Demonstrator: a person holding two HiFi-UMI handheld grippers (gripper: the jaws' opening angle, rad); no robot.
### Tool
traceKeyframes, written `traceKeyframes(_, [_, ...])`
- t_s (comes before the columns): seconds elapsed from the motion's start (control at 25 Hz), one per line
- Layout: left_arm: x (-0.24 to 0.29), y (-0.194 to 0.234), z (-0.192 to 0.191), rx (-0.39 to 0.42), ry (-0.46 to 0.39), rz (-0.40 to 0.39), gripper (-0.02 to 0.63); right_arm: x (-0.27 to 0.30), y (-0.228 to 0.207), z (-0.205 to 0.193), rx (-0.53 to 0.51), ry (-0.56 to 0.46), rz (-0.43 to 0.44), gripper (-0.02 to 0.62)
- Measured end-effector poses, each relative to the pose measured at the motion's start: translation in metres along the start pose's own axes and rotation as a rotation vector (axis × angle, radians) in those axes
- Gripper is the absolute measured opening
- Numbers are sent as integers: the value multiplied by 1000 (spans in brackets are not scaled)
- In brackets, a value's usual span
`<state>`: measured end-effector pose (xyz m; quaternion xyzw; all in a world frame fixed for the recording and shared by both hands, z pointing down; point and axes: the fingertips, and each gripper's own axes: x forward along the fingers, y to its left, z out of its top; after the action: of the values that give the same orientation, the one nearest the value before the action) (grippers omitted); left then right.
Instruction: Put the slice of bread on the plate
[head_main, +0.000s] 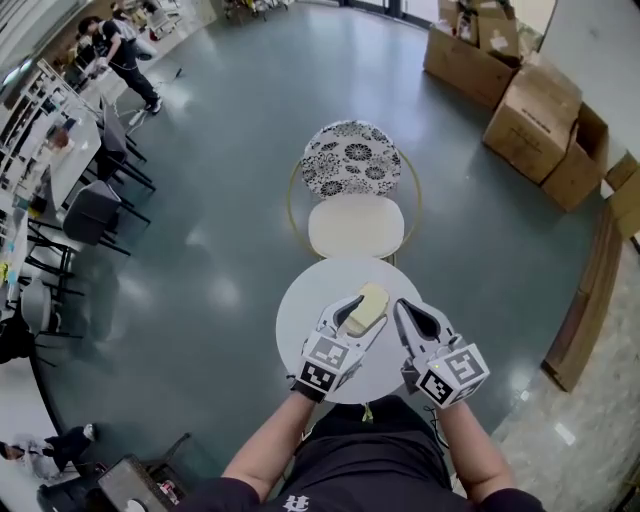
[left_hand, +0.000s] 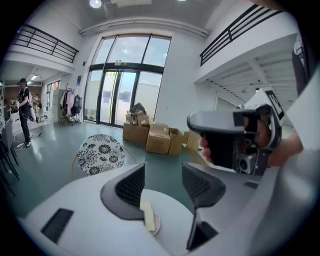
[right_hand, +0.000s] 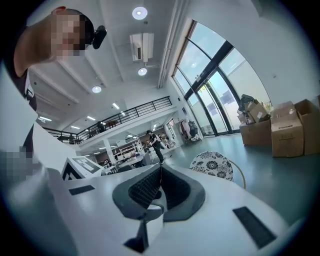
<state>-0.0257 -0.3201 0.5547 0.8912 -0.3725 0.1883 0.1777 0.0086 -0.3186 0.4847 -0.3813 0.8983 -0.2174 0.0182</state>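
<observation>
- Left gripper (left_hand: 162, 184): jaws apart, nothing between them, held above the plate (left_hand: 157, 225).
- Slice of bread (left_hand: 147, 216): lying across the plate, on the round white desk (head_main: 298, 312); placement probably done.
- Right gripper (right_hand: 161, 186): jaws closed, empty, right of the plate.
- Best finish: lift straight up, clear of the slice, no nudging the plate.

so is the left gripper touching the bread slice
Apart. The left gripper view shows the left gripper with fingers spread and nothing between them, while the bread slice lies below on the plate on the table.
</observation>
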Motion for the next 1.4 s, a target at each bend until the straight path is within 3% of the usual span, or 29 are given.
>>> traceKeyframes(0.28, [-45,-10,60,24,-138,53,103,-3,20,36,-37,-42,38,6])
traceKeyframes(0.64, [-74,4,118,29,-247,166,8,8,47,86,-98,-87,98,6])
traceKeyframes(0.88, [-104,-8,159,24,-356,161,6,-1,70,119,-158,-139,135,6])
traceKeyframes(1.4, [-104,-1,177,46,-381,184,6,12,73,134,-257,-127,114,6])
